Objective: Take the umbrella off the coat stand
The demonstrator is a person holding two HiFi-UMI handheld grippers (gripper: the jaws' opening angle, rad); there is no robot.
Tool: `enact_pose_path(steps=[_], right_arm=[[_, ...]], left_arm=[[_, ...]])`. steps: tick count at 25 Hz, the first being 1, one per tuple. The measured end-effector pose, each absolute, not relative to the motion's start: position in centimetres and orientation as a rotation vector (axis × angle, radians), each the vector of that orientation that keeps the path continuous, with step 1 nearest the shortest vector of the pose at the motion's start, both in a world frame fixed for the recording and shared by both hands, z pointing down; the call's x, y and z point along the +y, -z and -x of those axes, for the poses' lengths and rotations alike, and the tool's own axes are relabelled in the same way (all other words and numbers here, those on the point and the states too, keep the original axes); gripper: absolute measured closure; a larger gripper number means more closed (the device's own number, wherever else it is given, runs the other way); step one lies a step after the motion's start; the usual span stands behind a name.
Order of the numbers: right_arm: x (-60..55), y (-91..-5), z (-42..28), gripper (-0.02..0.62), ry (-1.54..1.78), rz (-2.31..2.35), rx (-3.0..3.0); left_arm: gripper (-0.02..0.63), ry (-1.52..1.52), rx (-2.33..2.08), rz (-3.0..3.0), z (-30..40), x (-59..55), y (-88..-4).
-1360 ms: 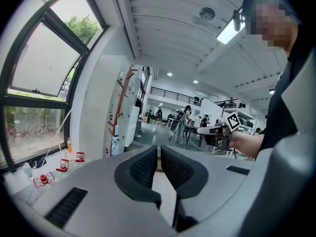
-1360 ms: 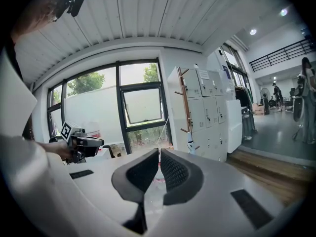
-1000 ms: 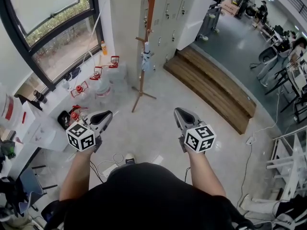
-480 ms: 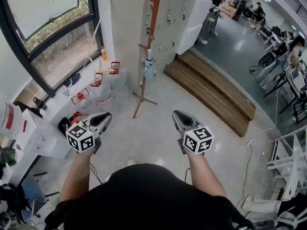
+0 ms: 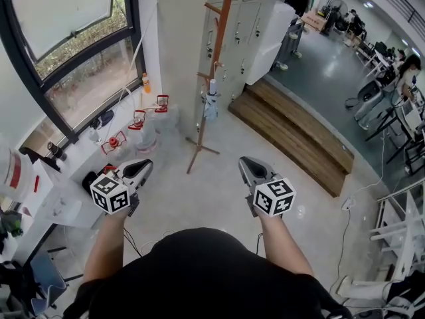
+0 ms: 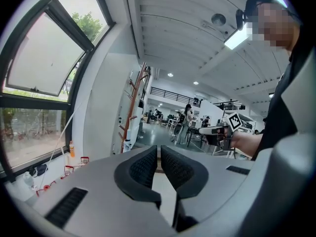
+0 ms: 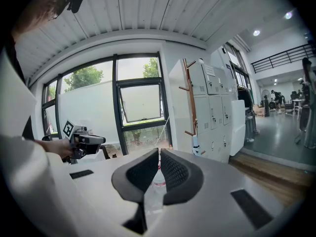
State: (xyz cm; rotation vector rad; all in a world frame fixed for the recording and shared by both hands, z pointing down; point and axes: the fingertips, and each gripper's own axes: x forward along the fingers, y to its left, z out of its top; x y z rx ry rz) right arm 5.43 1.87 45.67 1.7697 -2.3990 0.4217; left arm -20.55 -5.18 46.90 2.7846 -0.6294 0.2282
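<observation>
Flanking coat stand point(image 5: 218, 45): lockers point(image 5: 249, 12), water jugs point(image 5: 143, 133).

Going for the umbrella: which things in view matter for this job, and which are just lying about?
For the job: umbrella, coat stand, left gripper, right gripper.
Lying about: water jugs, orange bottle, lockers, wooden step.
</observation>
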Motion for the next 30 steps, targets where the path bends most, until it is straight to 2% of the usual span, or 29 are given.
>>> enact_pose_path(steps=[13,30], right_arm=[[-2.0,-46.0,-3.1,0.568,-0.424,-1.793,-2.397],[-4.2,-47.5,-2.5,0.566,-0.473,-1.763,-2.398]], left_arm=[[0.565,-0.228,-0.634,-2.793,23.5,-9.7,-46.8],[0.565,-0.256,-0.617,-2.768,23.3,-11.3,-48.2]])
